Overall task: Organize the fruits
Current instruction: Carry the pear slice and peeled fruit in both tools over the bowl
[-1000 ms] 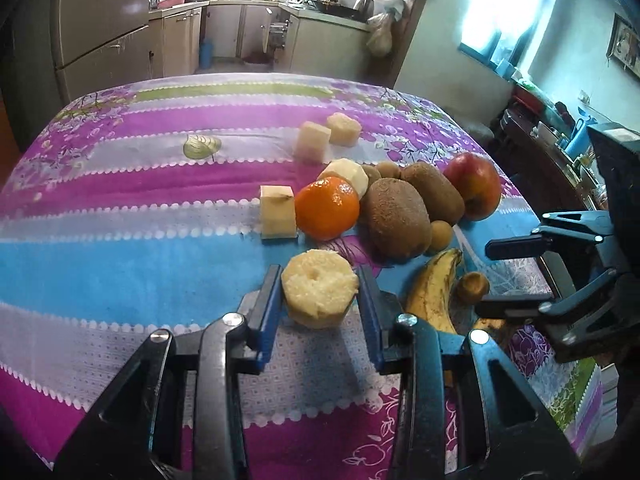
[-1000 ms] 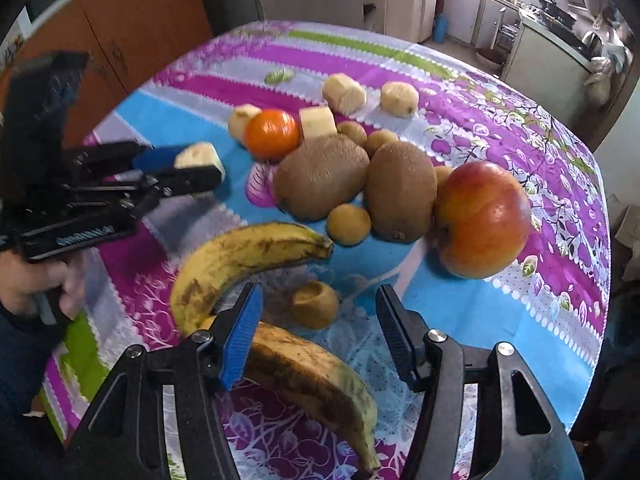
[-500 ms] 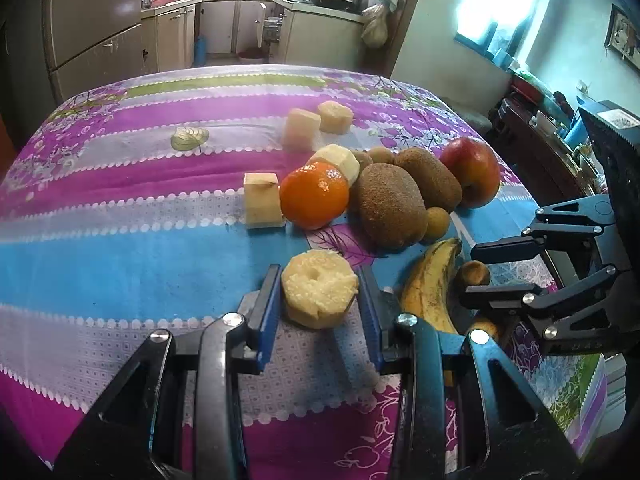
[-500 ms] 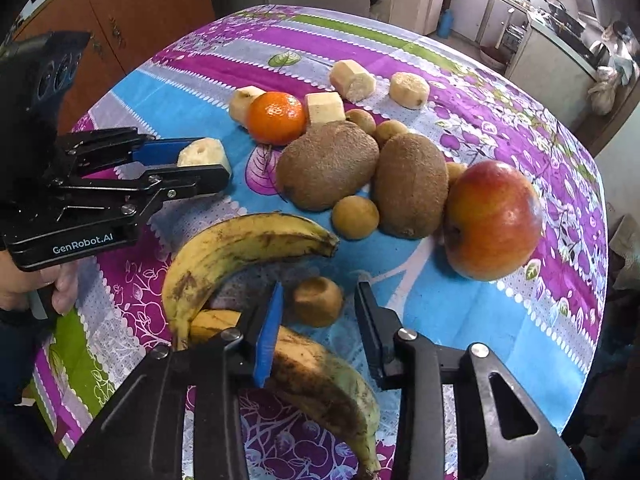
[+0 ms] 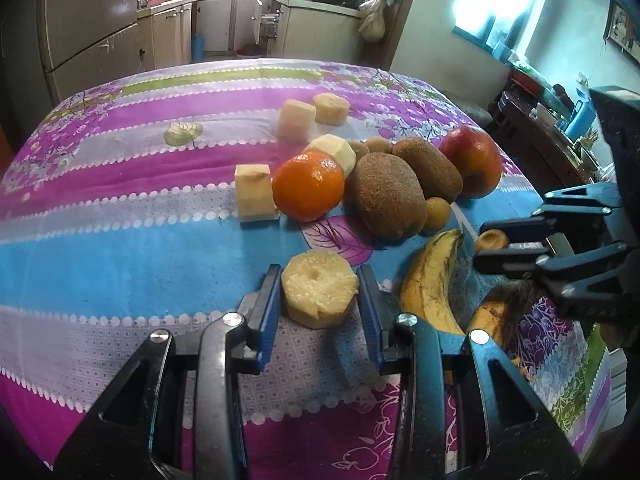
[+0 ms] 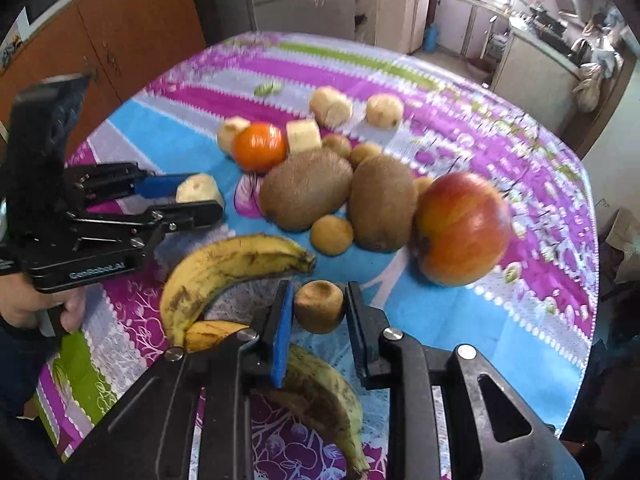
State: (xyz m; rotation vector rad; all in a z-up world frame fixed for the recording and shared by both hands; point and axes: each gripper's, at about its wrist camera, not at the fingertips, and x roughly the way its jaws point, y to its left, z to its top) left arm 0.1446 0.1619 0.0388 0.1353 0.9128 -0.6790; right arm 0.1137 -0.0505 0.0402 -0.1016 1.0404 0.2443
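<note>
My left gripper (image 5: pixel 319 296) is shut on a pale yellow round fruit slice (image 5: pixel 320 294), held low over the blue stripe of the tablecloth (image 5: pixel 120 248). The right wrist view shows that left gripper (image 6: pixel 188 200) at the left, with the slice (image 6: pixel 199 190). My right gripper (image 6: pixel 318 308) is shut on a small brown round fruit (image 6: pixel 320 306) just beyond two bananas (image 6: pixel 228 268). The left wrist view has the right gripper (image 5: pixel 496 242) at the right edge, holding that brown fruit (image 5: pixel 491 239).
An orange (image 5: pixel 308 186), two kiwis (image 5: pixel 386 196), an apple (image 5: pixel 472 162), small brown fruits (image 5: pixel 438 210) and several pale cut chunks (image 5: pixel 256 192) cluster mid-table. The second banana (image 6: pixel 320 396) lies under my right gripper. A hand (image 6: pixel 36 308) grips the left tool. The table edge (image 6: pixel 588 320) drops at the right.
My right gripper went from open around the small brown fruit to shut on it. The left gripper kept its slice and drifted slightly back from the fruit pile.
</note>
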